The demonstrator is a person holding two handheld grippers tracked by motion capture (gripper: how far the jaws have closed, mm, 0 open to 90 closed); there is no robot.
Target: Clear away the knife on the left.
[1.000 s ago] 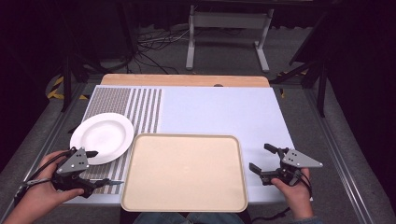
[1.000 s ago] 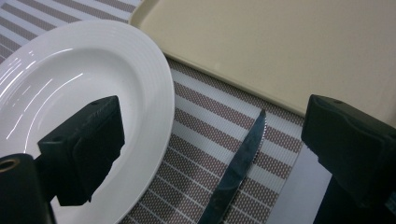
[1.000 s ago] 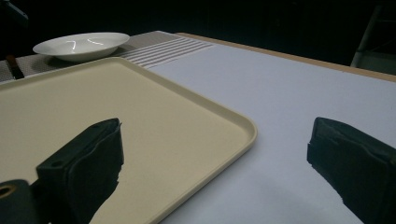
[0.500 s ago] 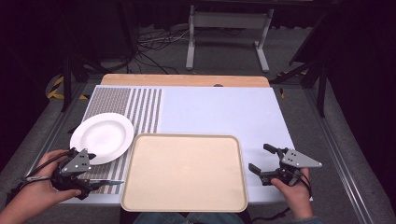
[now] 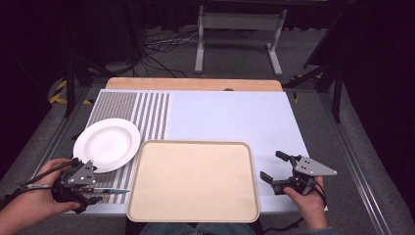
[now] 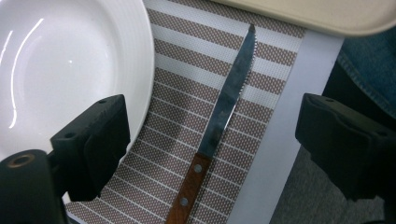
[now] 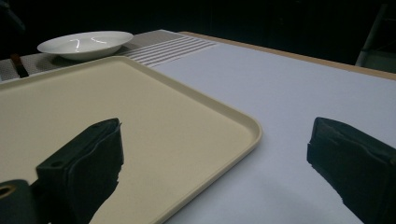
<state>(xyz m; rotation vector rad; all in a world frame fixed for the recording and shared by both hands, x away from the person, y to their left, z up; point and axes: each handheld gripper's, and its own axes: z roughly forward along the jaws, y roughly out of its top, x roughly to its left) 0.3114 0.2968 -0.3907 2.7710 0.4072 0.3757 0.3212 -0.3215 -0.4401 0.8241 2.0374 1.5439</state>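
Knife [image 6: 219, 126] lies untouched between the closing left gripper's [image 6: 210, 140] jaws.

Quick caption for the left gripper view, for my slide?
Left gripper jaws open above a wooden-handled serrated knife lying on the striped placemat beside a white plate.

A recording lab or studio rather than a home: dark surroundings, black stands [image 5: 73, 73] and loose cables [image 5: 161, 46] on grey carpet beyond a wooden-edged table [image 5: 195, 84]. The table carries a staged place setting, a white plate [image 5: 106, 145] and beige tray [image 5: 193, 180] ahead of the handheld grippers' jaws.
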